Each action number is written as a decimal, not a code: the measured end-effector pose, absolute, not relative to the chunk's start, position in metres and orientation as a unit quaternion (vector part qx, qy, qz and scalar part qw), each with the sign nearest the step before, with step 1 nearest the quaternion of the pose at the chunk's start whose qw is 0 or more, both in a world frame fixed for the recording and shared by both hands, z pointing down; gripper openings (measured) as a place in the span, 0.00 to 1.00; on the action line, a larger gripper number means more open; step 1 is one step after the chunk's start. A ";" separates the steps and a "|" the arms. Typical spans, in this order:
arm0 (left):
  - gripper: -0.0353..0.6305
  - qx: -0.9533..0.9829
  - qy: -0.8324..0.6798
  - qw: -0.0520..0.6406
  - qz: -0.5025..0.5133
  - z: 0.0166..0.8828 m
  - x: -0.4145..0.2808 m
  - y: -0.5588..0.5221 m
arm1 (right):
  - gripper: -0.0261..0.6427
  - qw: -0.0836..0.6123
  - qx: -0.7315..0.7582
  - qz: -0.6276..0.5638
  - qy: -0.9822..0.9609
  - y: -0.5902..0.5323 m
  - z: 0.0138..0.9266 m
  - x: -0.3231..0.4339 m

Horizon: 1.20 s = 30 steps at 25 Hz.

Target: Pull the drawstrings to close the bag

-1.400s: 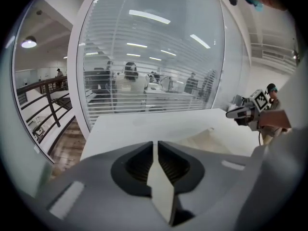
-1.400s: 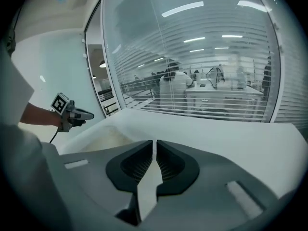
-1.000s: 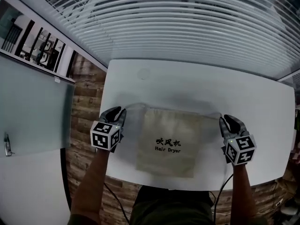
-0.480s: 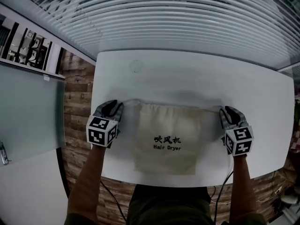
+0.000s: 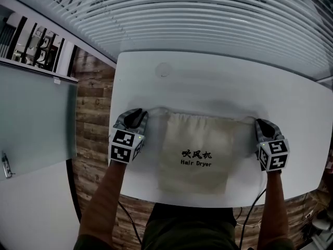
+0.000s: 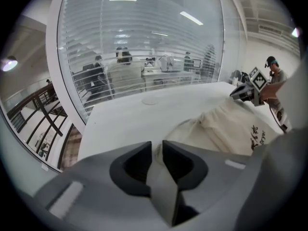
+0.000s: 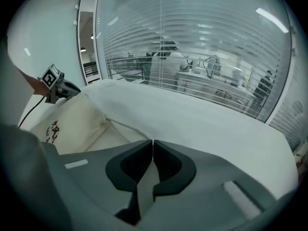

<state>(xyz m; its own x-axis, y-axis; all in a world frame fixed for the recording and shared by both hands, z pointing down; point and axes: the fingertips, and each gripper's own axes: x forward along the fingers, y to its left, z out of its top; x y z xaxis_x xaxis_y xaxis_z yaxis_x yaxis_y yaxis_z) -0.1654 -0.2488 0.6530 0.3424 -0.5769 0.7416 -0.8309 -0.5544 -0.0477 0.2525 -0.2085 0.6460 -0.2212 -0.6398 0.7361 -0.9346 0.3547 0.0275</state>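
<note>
Evidently mid-pull, a drawstring is clamped in the left claw and the right claw alike; wider outward drawing seems needed to cinch the bag.

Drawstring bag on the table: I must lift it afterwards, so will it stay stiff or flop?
Probably floppy: the drawstring bag is thin cloth, gathered into wrinkles at its mouth. It lies flat, so likely light and perhaps empty. Lifted by the drawstring, it should hang and sag.

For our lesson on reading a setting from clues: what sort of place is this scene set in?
Probably an office or lab. A white table stands by a glass wall with slatted blinds, and desks and people show beyond the glass.
</note>
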 end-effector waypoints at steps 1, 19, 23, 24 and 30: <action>0.16 0.800 -0.439 0.163 0.375 0.653 -0.164 -0.248 | 0.07 0.339 0.524 0.218 -0.750 -0.208 0.647 0.252; 0.07 0.808 -0.446 0.064 0.379 0.593 -0.166 -0.246 | 0.06 0.360 0.536 0.121 -0.754 -0.196 0.579 0.247; 0.07 0.802 -0.455 -0.007 0.387 0.554 -0.168 -0.243 | 0.06 0.385 0.531 0.049 -0.753 -0.193 0.547 0.242; 0.07 0.802 -0.456 -0.024 0.385 0.542 -0.169 -0.243 | 0.06 0.388 0.532 0.035 -0.752 -0.191 0.537 0.241; 0.07 0.792 -0.487 -0.091 0.357 0.463 -0.184 -0.224 | 0.06 0.382 0.552 -0.034 -0.740 -0.166 0.467 0.237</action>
<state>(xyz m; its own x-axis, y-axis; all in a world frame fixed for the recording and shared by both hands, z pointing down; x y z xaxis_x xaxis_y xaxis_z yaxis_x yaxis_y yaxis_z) -0.1836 -0.2240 0.4626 0.2698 -0.8367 0.4766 -0.7062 -0.5084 -0.4928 0.2369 -0.1656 0.4669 -0.0983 -0.8436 0.5280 -0.7920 0.3876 0.4717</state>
